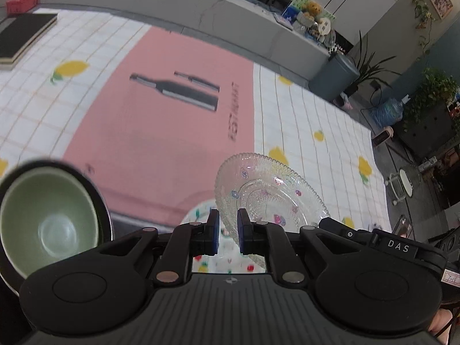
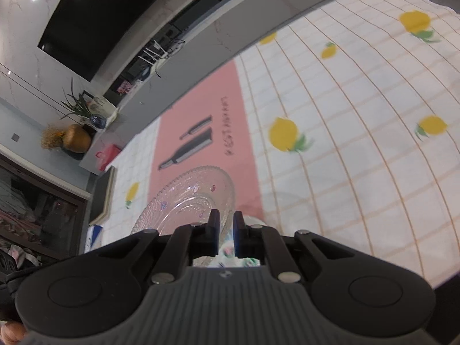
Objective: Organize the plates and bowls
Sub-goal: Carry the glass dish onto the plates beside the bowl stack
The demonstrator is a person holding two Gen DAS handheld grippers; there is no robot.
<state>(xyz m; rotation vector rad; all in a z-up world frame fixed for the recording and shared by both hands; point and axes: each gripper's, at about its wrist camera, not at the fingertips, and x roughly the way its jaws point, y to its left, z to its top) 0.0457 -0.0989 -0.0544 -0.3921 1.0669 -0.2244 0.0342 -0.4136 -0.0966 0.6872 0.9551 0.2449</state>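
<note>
A clear glass plate with small coloured flowers is held tilted above the table. My left gripper is shut on its near rim. The same glass plate shows in the right wrist view, where my right gripper is shut on its opposite rim. Under the plate lies a white plate with a fruit print, partly hidden by the fingers. A green bowl sits inside a dark bowl at the left of the left wrist view.
The table has a white checked cloth with lemons and a pink mat in the middle. A black book lies at the far left. The table edge drops off at the right.
</note>
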